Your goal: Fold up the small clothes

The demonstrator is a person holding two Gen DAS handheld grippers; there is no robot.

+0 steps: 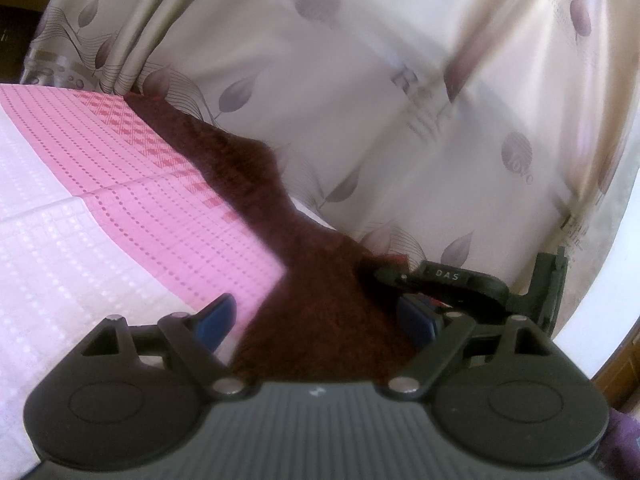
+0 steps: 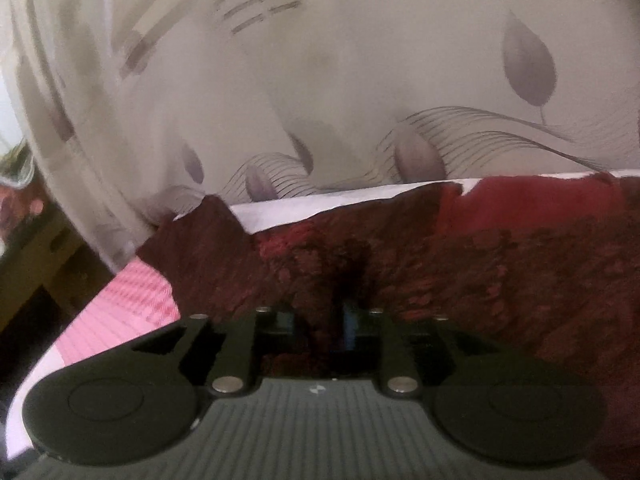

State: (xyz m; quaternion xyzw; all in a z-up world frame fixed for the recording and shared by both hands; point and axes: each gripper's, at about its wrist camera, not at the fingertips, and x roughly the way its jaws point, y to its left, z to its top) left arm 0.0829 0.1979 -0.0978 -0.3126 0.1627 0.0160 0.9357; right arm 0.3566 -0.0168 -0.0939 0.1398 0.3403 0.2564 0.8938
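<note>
A dark red fuzzy garment (image 1: 320, 312) lies along the edge of the pink and white table cover (image 1: 120, 200), narrowing toward the far end. My left gripper (image 1: 316, 320) is open wide, its blue pads (image 1: 216, 320) either side of the cloth and not pressing it. The black body of the right tool (image 1: 452, 276) rests on the garment just to the right. In the right wrist view the garment (image 2: 480, 260) fills the lower half. My right gripper (image 2: 320, 320) sits low on it, fingers apart, a ridge of cloth between them.
A pale curtain with grey leaf print (image 1: 360, 80) hangs close behind the table and fills the background (image 2: 320, 60). The table's left edge drops to dark furniture (image 2: 40, 264). The pink cover (image 2: 132, 300) shows left of the garment.
</note>
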